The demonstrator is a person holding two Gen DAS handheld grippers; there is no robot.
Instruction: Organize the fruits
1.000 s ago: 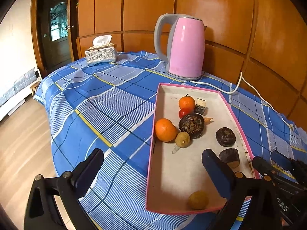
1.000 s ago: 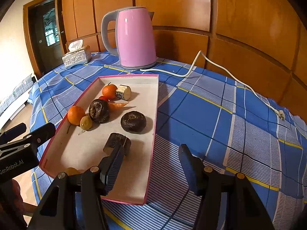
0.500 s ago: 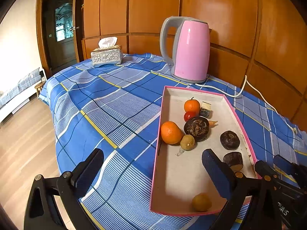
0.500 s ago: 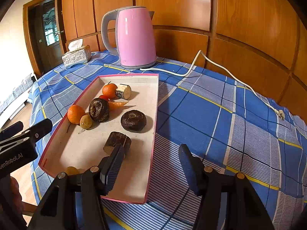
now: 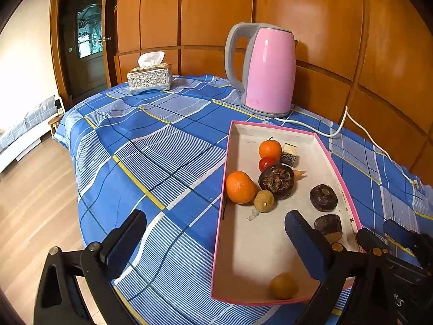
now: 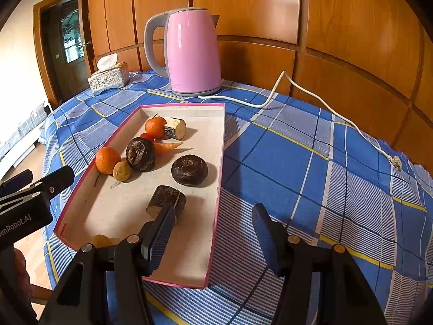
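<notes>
A pink-rimmed shallow tray lies on the blue plaid tablecloth. In it are two oranges, a red tomato, a small carrot, several dark round fruits, a small brownish fruit and a yellow one at the near edge. My left gripper is open and empty, straddling the tray's near left corner. My right gripper is open and empty over the tray's near right edge, its left finger just in front of a cut dark piece.
A pink electric kettle stands behind the tray, its white cord trailing right across the cloth. A silver tissue box sits at the far left. Wooden wall panels rise behind. The table edge drops to wood floor on the left.
The left gripper has drawn back and up a little, so the tray and kettle sit slightly farther right in its view. The right gripper has hardly moved. Both stay open.
</notes>
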